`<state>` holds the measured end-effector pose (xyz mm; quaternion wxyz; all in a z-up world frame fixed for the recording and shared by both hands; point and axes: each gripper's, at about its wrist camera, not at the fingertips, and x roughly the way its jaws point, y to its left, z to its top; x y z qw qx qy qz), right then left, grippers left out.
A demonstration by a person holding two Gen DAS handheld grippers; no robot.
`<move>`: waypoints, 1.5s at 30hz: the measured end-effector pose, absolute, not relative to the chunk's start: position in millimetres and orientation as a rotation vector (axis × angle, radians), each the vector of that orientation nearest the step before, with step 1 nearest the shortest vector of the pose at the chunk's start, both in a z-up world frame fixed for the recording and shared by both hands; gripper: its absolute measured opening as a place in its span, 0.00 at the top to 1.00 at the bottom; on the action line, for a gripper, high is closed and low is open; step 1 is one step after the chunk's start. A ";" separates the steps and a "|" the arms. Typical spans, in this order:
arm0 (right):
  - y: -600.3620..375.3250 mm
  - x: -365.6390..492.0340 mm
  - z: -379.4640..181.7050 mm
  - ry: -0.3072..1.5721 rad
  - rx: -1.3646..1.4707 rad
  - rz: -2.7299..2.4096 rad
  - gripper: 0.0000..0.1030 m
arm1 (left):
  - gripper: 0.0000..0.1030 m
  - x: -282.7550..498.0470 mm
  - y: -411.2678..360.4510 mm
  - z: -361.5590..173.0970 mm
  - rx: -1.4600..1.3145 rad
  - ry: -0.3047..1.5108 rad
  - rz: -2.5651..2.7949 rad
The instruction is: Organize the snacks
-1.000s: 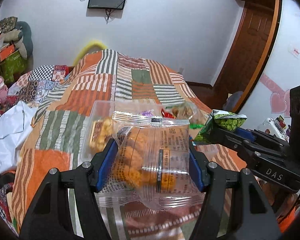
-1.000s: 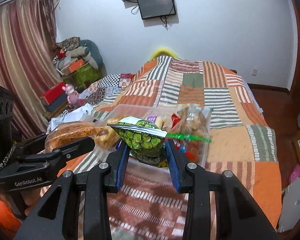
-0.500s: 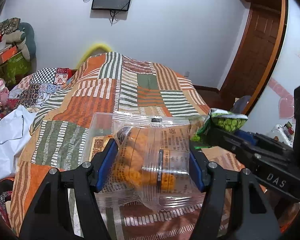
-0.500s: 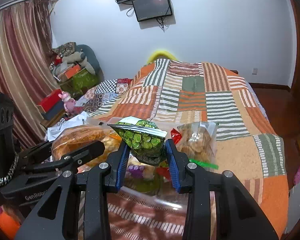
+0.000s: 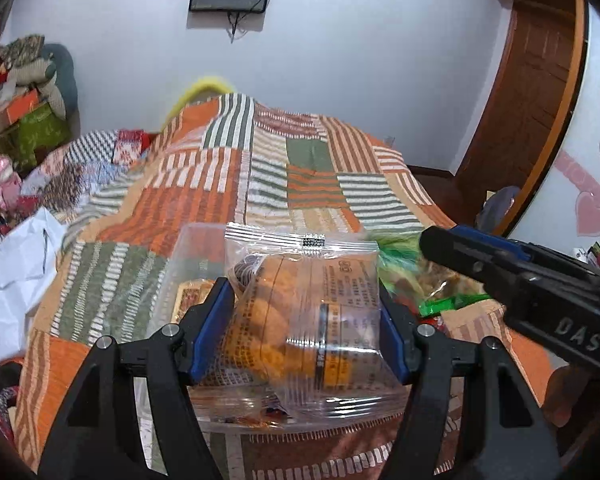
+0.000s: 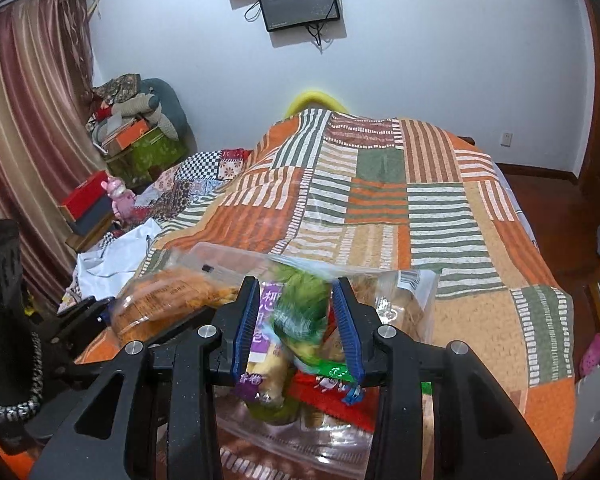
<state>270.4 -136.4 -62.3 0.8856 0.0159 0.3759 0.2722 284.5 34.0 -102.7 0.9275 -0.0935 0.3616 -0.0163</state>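
Left tool [image 5: 306, 312] pinches my orange snack bag [image 5: 300, 320] above the clear bin [image 6: 300, 432] on the bed; right tool [image 6: 296, 328] looks spread, green pack [image 6: 302, 312] dropping in. Several snacks binned, orange bag left.

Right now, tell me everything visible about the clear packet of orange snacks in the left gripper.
The clear packet is a transparent plastic pouch with a crimped top seal, black printing and a small barcode tab, filled with orange-brown fried pieces. It stands roughly upright, pinched on both sides by the blue pads of the left gripper, just above the clear plastic container on the patchwork bedspread. In the right wrist view it shows at left.
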 end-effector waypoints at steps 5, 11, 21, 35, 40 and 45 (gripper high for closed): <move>-140.0 271.5 -63.2 0.794 0.047 0.576 0.65 | 0.27 282.6 33.0 -104.5 -0.186 0.738 -0.050; -147.1 263.4 -59.5 0.791 0.060 0.587 0.65 | 0.16 271.6 28.1 -98.8 -0.179 0.712 -0.072; -165.4 234.4 -29.4 0.725 0.064 0.596 0.65 | 0.16 236.7 30.9 -69.1 -0.161 0.662 -0.080; -189.3 158.1 24.8 0.526 0.056 0.600 0.46 | 0.12 146.0 29.7 15.8 -0.075 0.467 -0.052; -193.7 133.7 36.6 0.450 0.042 0.577 0.34 | 0.05 116.0 29.5 34.3 -0.051 0.394 -0.007; -192.0 120.6 42.4 0.396 0.019 0.538 0.17 | 0.02 95.5 28.7 42.8 -0.041 0.343 0.014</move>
